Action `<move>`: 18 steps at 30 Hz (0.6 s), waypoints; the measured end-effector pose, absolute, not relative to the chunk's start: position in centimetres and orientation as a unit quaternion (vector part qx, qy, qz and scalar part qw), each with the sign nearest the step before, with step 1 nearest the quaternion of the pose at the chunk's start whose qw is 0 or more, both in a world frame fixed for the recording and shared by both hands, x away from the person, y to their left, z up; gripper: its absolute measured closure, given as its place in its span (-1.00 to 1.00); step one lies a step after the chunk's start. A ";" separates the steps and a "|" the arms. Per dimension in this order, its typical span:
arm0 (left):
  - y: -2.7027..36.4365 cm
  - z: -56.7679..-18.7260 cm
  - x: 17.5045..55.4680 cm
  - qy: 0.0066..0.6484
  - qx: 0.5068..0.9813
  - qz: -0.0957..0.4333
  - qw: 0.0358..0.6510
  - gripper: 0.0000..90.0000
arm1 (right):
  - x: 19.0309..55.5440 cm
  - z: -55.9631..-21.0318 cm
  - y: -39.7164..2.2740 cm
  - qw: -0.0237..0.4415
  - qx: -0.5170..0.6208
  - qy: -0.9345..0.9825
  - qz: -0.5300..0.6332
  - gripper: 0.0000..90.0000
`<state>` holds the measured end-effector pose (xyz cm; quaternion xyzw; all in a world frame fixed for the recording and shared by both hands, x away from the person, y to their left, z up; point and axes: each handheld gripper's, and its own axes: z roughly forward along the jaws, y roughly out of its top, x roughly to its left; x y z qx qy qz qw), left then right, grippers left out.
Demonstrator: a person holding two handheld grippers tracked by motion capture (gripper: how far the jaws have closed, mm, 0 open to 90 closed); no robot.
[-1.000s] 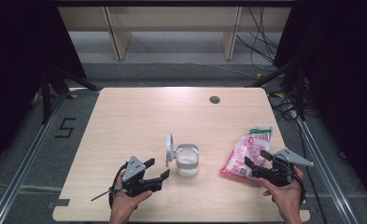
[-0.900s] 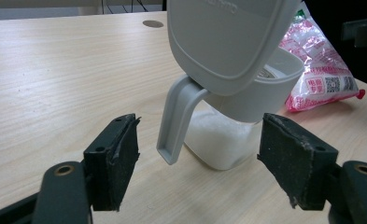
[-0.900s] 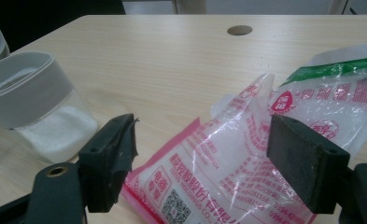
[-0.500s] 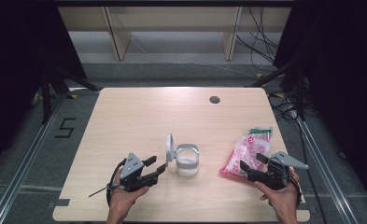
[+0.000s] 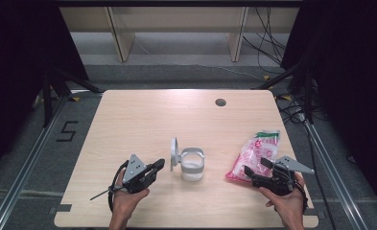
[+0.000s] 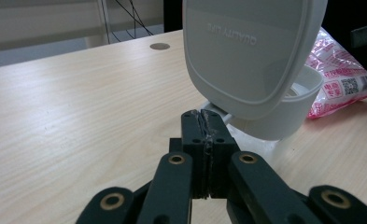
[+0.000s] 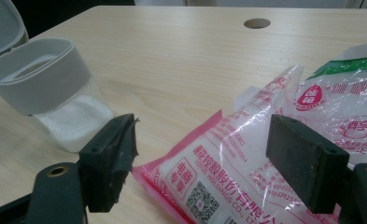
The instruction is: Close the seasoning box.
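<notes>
Looking down from the high view, we find the left gripper (image 5: 158, 165) held low over the near part of the table (image 5: 128, 120), pointing toward the container (image 5: 192, 165) that stands near the middle of the near half, its hinged lid (image 5: 174, 154) raised upright on the side facing that gripper. Its jaws have just been closing, and in the left gripper view we see the left gripper (image 6: 208, 122) pressed together pad to pad with nothing between them; the tips sit just short of the lid (image 6: 246, 51), close beneath its lower edge, and we cannot tell whether they touch it. Behind the lid the grey collar of the container (image 6: 288, 116) shows, with the bag (image 6: 344, 79) lying farther off. On the other side, the right gripper (image 5: 255, 166) rests at the near end of the pink and clear bag (image 5: 253, 155), which lies flat on the table to the right of the container, apart from it. In the right gripper view we see the right gripper (image 7: 202, 154) spread wide, the bag's (image 7: 246, 154) near corner lying between the two pads, neither pressing on it. The container (image 7: 50, 88), holding white grains in its clear lower part, stands beyond the jaw on that view's left.
</notes>
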<state>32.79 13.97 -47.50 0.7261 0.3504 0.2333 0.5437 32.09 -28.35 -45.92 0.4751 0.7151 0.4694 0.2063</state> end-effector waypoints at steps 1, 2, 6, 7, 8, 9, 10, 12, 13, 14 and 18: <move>13.9 -47.4 32.8 0.353 0.725 0.233 0.544 0.98 | 32.0 -45.9 -28.4 0.205 0.476 0.715 0.470 -0.43; 13.8 -47.3 32.8 0.353 0.725 0.231 0.544 0.98 | 32.1 -45.9 -28.3 0.203 0.474 0.714 0.474 -0.43; 13.6 -46.9 33.0 0.347 0.723 0.216 0.557 0.98 | 32.2 -46.0 -28.3 0.204 0.475 0.716 0.469 -0.43; 13.5 -46.8 33.0 0.351 0.723 0.216 0.554 0.98 | 32.1 -45.9 -28.3 0.205 0.474 0.717 0.468 -0.43; 13.6 -46.7 33.0 0.352 0.723 0.218 0.553 0.98 | 31.9 -45.9 -28.1 0.199 0.482 0.711 0.471 -0.43; 13.6 -46.4 33.0 0.350 0.725 0.221 0.550 0.98 | 32.0 -45.9 -28.2 0.205 0.476 0.716 0.468 -0.43; 13.6 -46.3 33.0 0.351 0.723 0.223 0.551 0.98 | 32.0 -46.0 -28.1 0.205 0.475 0.718 0.465 -0.43; 13.6 -46.0 32.9 0.349 0.724 0.225 0.551 0.98 | 32.0 -46.0 -28.1 0.210 0.468 0.720 0.467 -0.43; 13.5 -45.8 32.9 0.350 0.724 0.227 0.549 0.98 | 31.9 -46.0 -28.0 0.206 0.470 0.722 0.465 -0.43; 13.6 -45.7 33.0 0.340 0.727 0.230 0.550 0.98 | 31.9 -46.0 -27.9 0.201 0.471 0.722 0.466 -0.43; 13.2 -45.2 33.0 0.336 0.728 0.230 0.551 0.98 | 31.6 -46.0 -27.5 0.189 0.478 0.714 0.476 -0.43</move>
